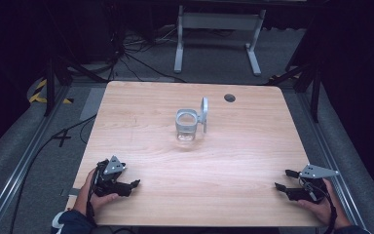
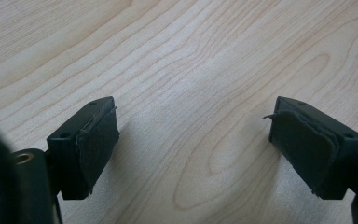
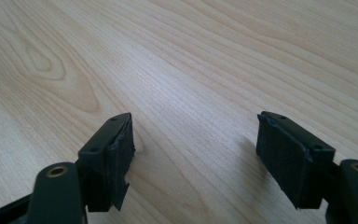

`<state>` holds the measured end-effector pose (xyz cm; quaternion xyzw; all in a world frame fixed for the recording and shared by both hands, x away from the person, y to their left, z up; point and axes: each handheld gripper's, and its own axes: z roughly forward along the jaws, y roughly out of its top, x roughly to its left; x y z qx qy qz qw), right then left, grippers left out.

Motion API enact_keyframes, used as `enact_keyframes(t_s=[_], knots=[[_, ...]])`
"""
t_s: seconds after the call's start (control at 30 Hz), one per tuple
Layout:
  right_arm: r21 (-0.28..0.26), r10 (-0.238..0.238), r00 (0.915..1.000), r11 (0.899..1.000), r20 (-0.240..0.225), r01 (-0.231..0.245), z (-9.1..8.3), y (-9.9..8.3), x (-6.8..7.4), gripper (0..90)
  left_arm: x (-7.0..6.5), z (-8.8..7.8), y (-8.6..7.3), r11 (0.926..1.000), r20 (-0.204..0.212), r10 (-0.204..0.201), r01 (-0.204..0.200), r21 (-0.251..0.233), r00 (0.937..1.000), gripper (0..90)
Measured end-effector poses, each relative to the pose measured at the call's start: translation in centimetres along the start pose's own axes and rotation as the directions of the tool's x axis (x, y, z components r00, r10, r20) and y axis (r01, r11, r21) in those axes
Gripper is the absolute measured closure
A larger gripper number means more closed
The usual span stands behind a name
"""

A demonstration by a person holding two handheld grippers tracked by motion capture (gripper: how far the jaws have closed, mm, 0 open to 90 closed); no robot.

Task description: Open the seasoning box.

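A clear glass jar (image 1: 187,125) stands in the middle of the wooden table (image 1: 243,146), its metal hinged lid (image 1: 204,114) flipped up on its right side. My left gripper (image 1: 134,185) rests near the front left corner, far from the jar, pointing right. Its jaws stand open over bare wood (image 2: 193,140) with nothing between the pads (image 2: 95,142). My right gripper (image 1: 282,179) lies near the front right corner, pointing left toward the table's middle. It is open too (image 3: 196,149), and only wood grain shows between its pads (image 3: 284,161).
A dark round cable hole (image 1: 230,97) sits near the table's far right edge. Behind the table stands a white metal frame (image 1: 219,22) on grey carpet, with cables (image 1: 126,53) on the floor at the left. Metal rails (image 1: 24,165) run along both sides.
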<state>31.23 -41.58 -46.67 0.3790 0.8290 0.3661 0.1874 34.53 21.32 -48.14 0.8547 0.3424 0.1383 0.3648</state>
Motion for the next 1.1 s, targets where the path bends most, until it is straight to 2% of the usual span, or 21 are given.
enact_keyframes(t_s=[1.1], knots=[[0.0, -0.001, 1.0, 1.0, -0.004, 0.001, 0.02, 0.02, -0.05, 27.4, -0.04, -0.02, -0.04, 0.9999, -0.005, -0.01, 0.01, 0.003, 0.9999, 14.7]])
